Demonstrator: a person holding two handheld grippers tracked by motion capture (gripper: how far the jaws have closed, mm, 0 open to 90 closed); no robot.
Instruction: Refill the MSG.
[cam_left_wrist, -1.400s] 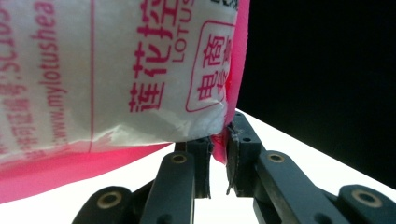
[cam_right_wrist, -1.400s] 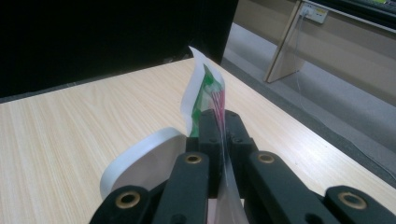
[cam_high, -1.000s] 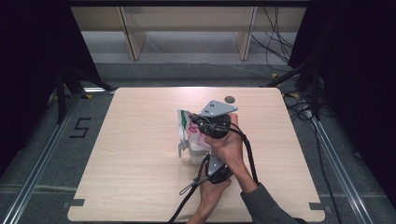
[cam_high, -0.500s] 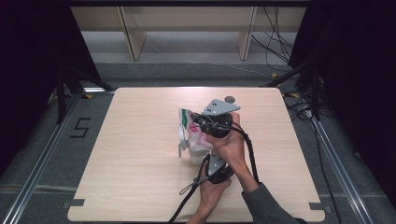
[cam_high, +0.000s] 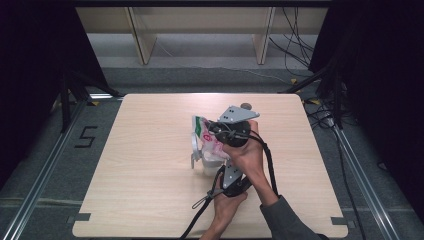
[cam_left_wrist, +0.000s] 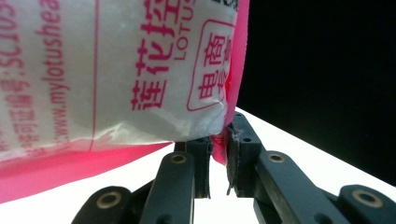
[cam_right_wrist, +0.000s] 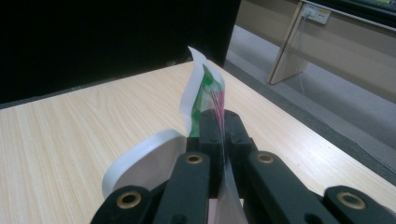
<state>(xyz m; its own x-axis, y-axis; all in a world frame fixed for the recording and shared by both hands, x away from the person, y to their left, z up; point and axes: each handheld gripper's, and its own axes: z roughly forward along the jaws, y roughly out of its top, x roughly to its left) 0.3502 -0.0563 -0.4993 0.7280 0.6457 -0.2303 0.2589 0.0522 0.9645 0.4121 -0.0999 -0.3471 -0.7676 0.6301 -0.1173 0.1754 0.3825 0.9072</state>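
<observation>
Desk (cam_high: 150, 200): light wood, floor mark "5" (cam_high: 86, 136) off its left edge. Shelf legs (cam_high: 142, 42) past the far edge, cables (cam_high: 295, 45) on the floor far right.

Bag (cam_high: 207, 140): mid-desk, held up off the surface between the two tools. White plastic with pink edge and pink print, green patch near the top. A white strip (cam_high: 194, 150) hangs at its left side, just over the desk.

Left tool (cam_high: 229, 179): near side of the bag, left hand (cam_high: 225, 207) coming in from the bottom edge, cable (cam_high: 202, 212) trailing toward the near edge. In the left gripper view the left tool (cam_left_wrist: 217, 156) has its jaws pressed close on the pink lower corner of the bag (cam_left_wrist: 116, 74), which rises above them; a thin gap shows below the pinch. Pink Chinese text and "LOTUS" on the white face.

Right tool (cam_high: 220, 131): above and just behind the left one, right hand (cam_high: 248, 155) wrapped around it, grey three-cornered plate (cam_high: 236, 114) on top. In the right gripper view the right tool (cam_right_wrist: 218, 128) has its jaws clamped together on the bag's thin edge; the bag (cam_right_wrist: 205, 95) stands edge-on above the tips, green and pink print showing, with the white strip (cam_right_wrist: 140, 163) curling at left over the desk (cam_right_wrist: 60, 135).

The two hands are close together, forearms crossing low right of centre. A small dark round thing (cam_high: 245, 105) sits on the desk just behind the plate; can't tell what it is.
</observation>
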